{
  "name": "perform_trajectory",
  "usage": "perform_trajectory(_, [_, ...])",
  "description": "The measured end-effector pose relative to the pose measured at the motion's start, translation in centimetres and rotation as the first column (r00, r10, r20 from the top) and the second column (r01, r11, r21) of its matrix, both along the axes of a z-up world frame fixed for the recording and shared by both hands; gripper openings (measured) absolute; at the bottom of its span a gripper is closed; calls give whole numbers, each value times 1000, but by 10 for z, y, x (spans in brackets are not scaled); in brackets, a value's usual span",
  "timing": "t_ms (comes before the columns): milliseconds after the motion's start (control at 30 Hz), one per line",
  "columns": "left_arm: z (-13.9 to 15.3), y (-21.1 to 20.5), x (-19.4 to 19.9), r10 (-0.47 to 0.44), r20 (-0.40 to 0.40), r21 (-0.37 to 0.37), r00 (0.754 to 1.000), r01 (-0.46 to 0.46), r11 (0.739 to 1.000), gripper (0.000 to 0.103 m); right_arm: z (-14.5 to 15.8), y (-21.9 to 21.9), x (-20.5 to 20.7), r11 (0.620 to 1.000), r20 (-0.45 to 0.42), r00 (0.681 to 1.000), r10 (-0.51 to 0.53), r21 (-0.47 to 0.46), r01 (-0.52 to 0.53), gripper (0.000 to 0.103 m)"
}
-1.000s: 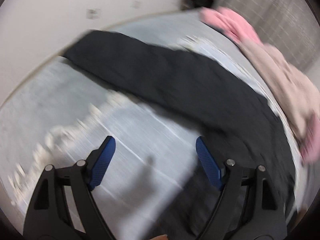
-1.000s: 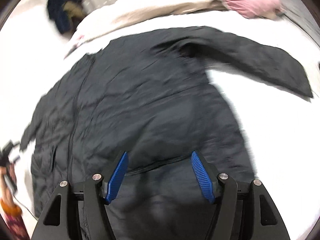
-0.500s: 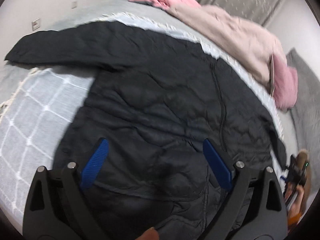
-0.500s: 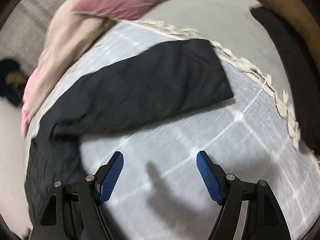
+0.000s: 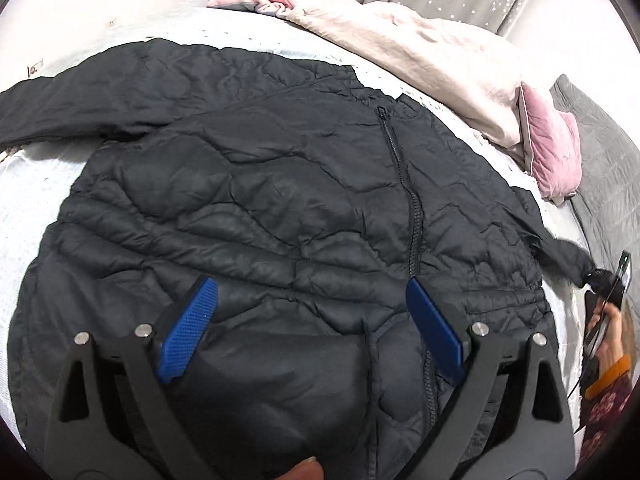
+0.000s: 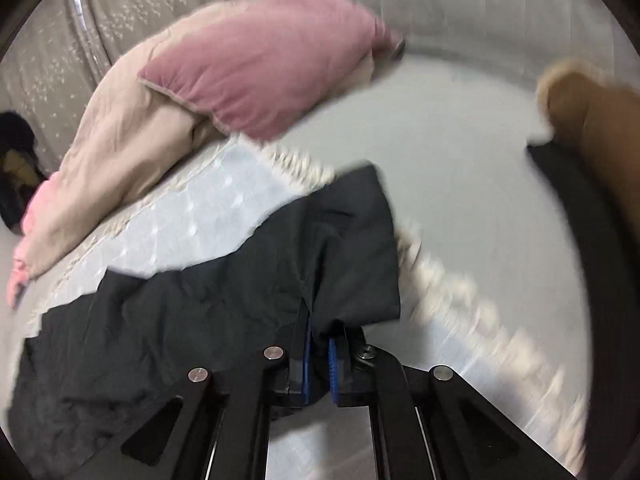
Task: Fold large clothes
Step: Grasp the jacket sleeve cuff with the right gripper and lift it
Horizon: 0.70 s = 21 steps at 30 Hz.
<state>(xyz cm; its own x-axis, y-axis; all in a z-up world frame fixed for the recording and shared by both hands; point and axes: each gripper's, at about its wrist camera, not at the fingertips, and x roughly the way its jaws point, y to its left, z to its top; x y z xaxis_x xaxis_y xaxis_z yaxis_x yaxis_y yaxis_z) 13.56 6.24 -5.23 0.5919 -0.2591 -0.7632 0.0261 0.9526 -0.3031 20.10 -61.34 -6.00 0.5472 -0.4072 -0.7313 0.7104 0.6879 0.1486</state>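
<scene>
A black quilted zip jacket [image 5: 280, 200] lies front up on a pale bed cover [image 5: 32, 184], its left sleeve stretched to the left. My left gripper [image 5: 312, 328] is open and empty, hovering over the jacket's lower front. My right gripper [image 6: 318, 344] is shut on the end of the jacket's right sleeve [image 6: 352, 248] and holds it just above the cover [image 6: 192, 216]. That same gripper shows small at the sleeve end in the left wrist view [image 5: 604, 280].
A beige duvet [image 5: 432, 48] and a pink pillow [image 5: 556, 152] lie along the far side of the bed; both show in the right wrist view, duvet [image 6: 120, 152] and pillow [image 6: 264, 60]. A brown and black item [image 6: 592, 128] lies at the right. Curtains hang behind.
My right gripper went from open above the cover to shut on the sleeve end. My left gripper swung over the jacket's body and moved closer, still open.
</scene>
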Motion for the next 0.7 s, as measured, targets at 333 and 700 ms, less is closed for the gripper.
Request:
perform_trajectory(333, [14,0,13,-76,-19,-35,997,75,997,95,-2,-12,-19,995,36,996,-79,-57,81,3])
perform_trajectory(700, [18,22,40,-42,-130,-292,991,2,956,95,147,53,-12,980,300,942,150,-167,-103,3])
